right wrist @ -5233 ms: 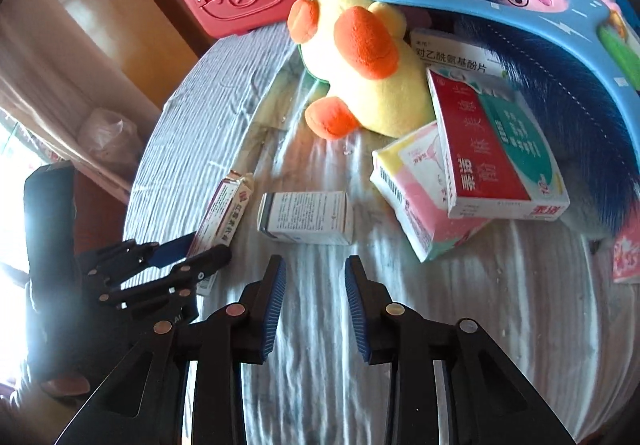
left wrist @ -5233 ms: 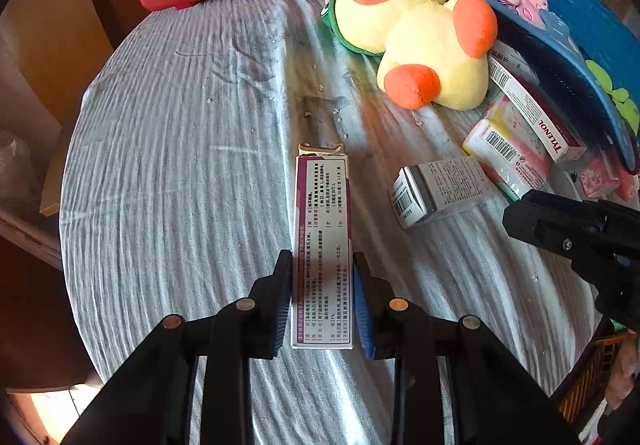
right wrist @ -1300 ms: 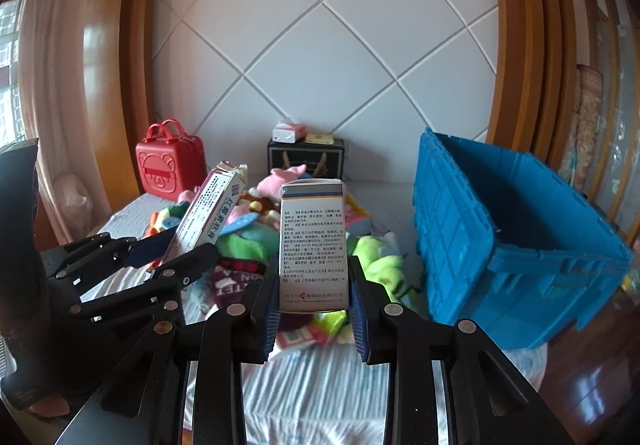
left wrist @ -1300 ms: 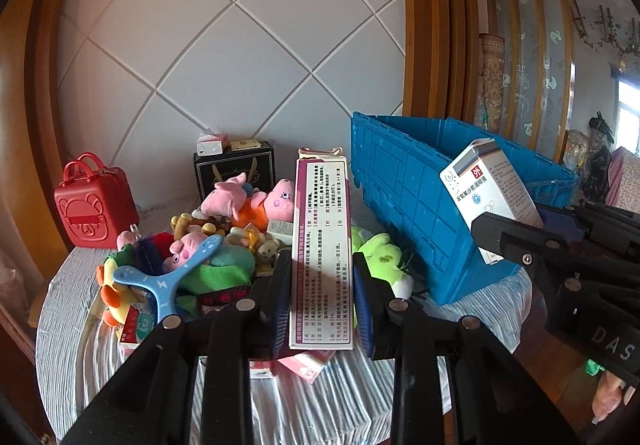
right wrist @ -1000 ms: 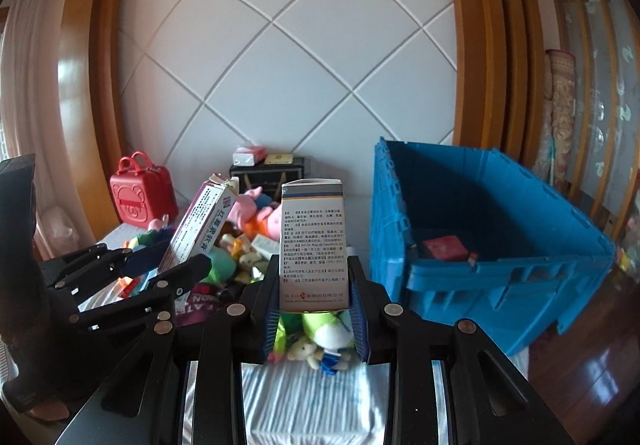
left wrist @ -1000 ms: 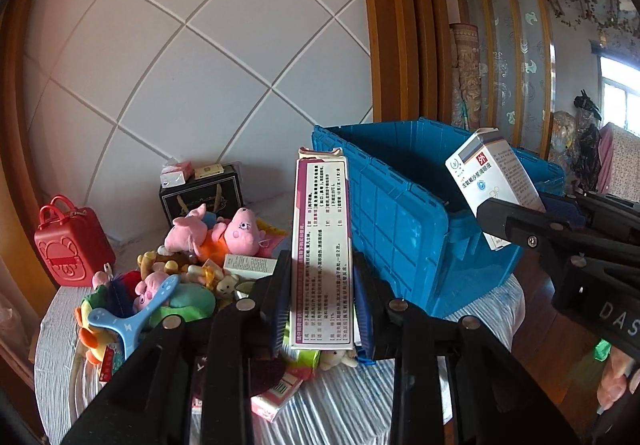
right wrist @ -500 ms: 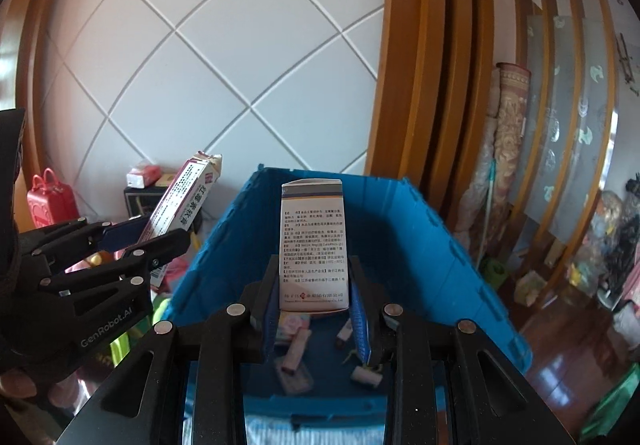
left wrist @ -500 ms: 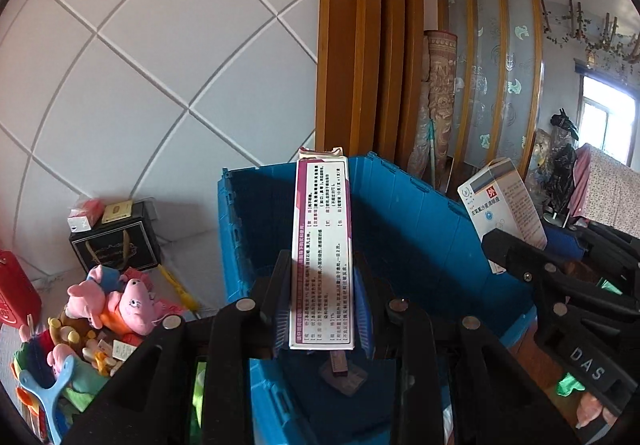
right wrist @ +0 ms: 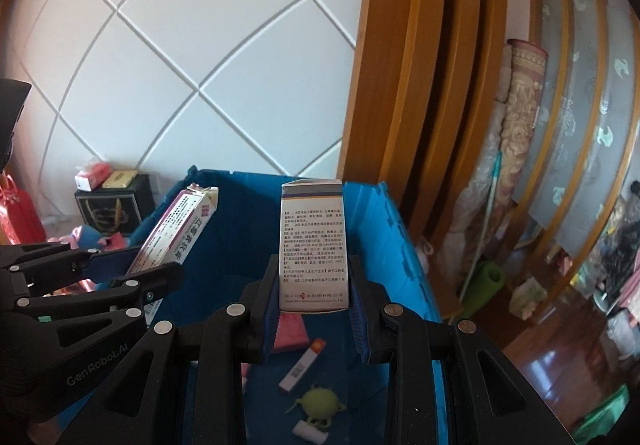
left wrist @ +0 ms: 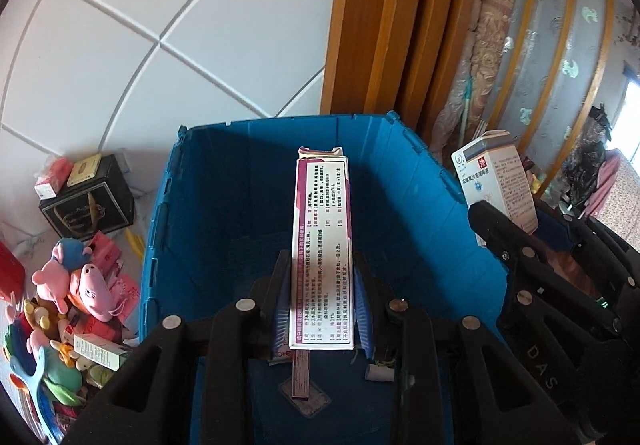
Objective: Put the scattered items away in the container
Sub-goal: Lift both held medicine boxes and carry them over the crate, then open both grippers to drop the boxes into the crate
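Overhead, both grippers are hovering above an open blue crate point(left wrist: 224, 205). The left gripper point(left wrist: 322, 309) is clamping a long purple-and-white carton point(left wrist: 323, 245) between its blue-padded fingers, holding it upright over the crate's middle. Just to its right, the right gripper point(right wrist: 312, 309) is squeezing a shorter white medicine box point(right wrist: 313, 245), also upright above the crate's interior. Lying on the crate floor are a pink packet point(right wrist: 290, 333), a white tube with an orange tip point(right wrist: 303, 365) and a small green toy point(right wrist: 318, 405). Left of the crate's rim, plush toys point(left wrist: 86, 285) and small boxes are crowding the table, with a black gift box point(left wrist: 88, 207) against the quilted white wall. Wooden door framing is rising close behind the crate's far right corner.
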Tool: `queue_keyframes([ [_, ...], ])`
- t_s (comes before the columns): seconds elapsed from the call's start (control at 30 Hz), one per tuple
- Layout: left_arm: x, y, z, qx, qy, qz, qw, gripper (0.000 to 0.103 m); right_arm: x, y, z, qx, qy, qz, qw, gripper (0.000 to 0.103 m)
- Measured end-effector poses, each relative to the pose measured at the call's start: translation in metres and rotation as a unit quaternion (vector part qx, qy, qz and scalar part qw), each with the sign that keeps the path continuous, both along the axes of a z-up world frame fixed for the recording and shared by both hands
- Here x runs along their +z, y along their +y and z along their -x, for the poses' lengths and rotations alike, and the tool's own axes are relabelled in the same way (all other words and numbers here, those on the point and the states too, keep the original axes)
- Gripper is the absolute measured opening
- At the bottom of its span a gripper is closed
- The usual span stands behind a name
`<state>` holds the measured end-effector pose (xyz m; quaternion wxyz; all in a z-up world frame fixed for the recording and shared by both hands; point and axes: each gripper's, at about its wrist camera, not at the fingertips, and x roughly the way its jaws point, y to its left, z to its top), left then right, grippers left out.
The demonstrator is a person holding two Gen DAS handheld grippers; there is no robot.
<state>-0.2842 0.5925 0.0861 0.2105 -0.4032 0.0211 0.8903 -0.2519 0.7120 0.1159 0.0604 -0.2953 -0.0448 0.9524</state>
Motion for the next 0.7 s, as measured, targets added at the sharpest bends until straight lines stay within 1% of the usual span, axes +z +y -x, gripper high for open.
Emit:
queue_keyframes([
  [0.03, -0.011, 0.007, 0.012, 0.006, -0.018, 0.008, 0.9998, 0.028, -0.009, 0.006, 0.011, 0.005, -0.013, 0.011, 1.000, 0.030],
  [0.1, -0.041, 0.016, 0.036, 0.021, -0.072, 0.017, 0.9970, 0.028, -0.030, 0.016, 0.035, 0.010, -0.046, 0.031, 0.998, 0.030],
  [0.17, -0.075, 0.020, 0.054, 0.033, -0.128, 0.035, 0.9907, 0.028, -0.055, 0.022, 0.056, 0.014, -0.080, 0.036, 0.996, 0.030],
  [0.2, -0.090, 0.023, 0.059, 0.037, -0.145, 0.052, 0.9873, 0.028, -0.067, 0.023, 0.065, 0.014, -0.098, 0.037, 0.994, 0.030],
  [0.3, -0.129, 0.033, 0.066, 0.038, -0.173, 0.108, 0.9781, 0.028, -0.106, 0.029, 0.088, 0.021, -0.151, 0.051, 0.987, 0.030],
  [0.4, -0.167, 0.035, 0.065, 0.032, -0.213, 0.128, 0.9680, 0.028, -0.147, 0.031, 0.106, 0.025, -0.203, 0.053, 0.977, 0.030],
  [0.47, -0.192, 0.032, 0.063, 0.042, -0.242, 0.146, 0.9582, 0.028, -0.173, 0.027, 0.113, 0.024, -0.241, 0.033, 0.970, 0.030],
  [0.53, -0.213, 0.030, 0.060, 0.048, -0.269, 0.162, 0.9481, 0.028, -0.200, 0.025, 0.115, 0.025, -0.284, 0.020, 0.958, 0.030],
  [0.7, -0.244, 0.036, 0.049, 0.044, -0.287, 0.198, 0.9363, 0.028, -0.253, 0.030, 0.112, 0.025, -0.376, 0.045, 0.925, 0.030],
])
